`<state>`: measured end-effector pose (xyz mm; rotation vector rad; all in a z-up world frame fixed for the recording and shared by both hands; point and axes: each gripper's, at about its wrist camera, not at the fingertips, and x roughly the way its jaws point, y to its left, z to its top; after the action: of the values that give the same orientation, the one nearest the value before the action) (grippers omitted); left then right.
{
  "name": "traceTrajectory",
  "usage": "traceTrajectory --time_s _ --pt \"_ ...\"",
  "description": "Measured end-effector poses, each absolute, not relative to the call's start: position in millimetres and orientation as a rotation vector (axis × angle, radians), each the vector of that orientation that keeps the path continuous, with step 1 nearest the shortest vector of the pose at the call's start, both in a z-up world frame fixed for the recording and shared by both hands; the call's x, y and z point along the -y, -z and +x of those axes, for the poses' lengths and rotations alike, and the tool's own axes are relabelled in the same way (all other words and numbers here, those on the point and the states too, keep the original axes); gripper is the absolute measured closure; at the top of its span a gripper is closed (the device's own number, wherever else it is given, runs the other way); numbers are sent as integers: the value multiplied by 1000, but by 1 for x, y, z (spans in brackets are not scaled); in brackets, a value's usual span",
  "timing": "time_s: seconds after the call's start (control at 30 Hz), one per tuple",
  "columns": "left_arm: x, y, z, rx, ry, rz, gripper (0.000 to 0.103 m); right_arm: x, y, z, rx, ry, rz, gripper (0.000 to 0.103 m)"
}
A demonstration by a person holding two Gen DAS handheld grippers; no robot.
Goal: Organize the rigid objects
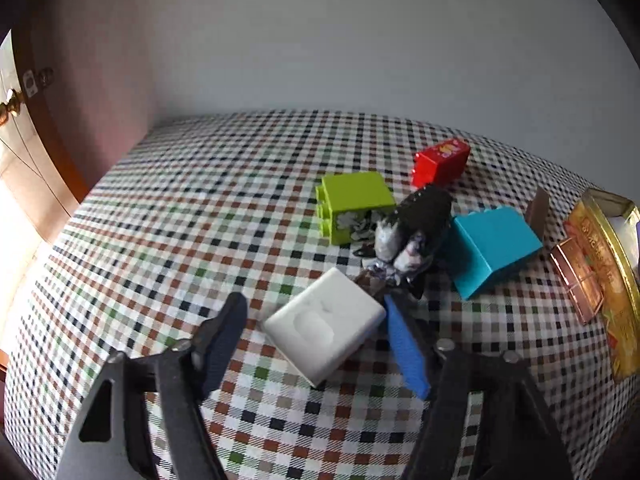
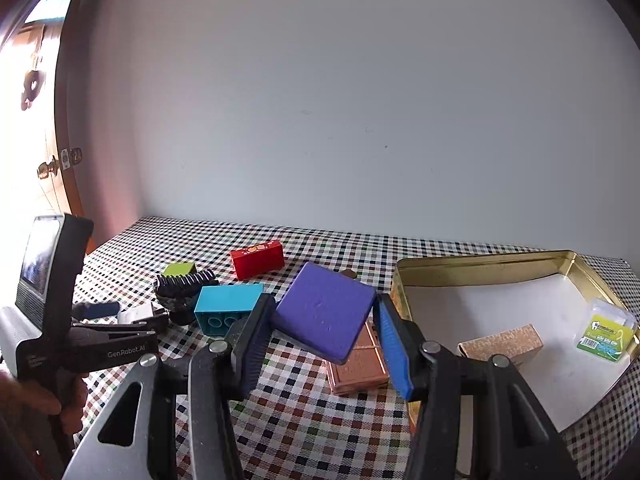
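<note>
Here the right gripper (image 2: 324, 332) clamps a purple block (image 2: 326, 312) beside the tin (image 2: 480, 266); the left gripper (image 1: 316, 332) straddles a white block (image 1: 326, 326), unclamped. Next, probably, purple goes into the tin.

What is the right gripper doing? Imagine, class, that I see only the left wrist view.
Observer: The right gripper is shut on a tilted purple block.
Operator: What is inside the gold tin?
Observer: The gold tin holds a glittery beige box and a green-labelled clear packet.
Operator: What is under the purple block?
Observer: A copper palette lies on the cloth below it, beside the tin.
</note>
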<state>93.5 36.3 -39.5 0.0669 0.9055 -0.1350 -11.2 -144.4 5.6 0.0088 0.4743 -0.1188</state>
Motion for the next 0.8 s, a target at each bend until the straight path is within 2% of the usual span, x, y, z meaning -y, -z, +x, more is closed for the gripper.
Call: traceTrajectory --time_s 0.3,0.8 --pt "-26 42 82 -864 165 84 44 148 -10 -14 -462 113 33 49" --pt "-52 8 43 -702 114 -66 44 156 -26 -25 -391 58 75 49"
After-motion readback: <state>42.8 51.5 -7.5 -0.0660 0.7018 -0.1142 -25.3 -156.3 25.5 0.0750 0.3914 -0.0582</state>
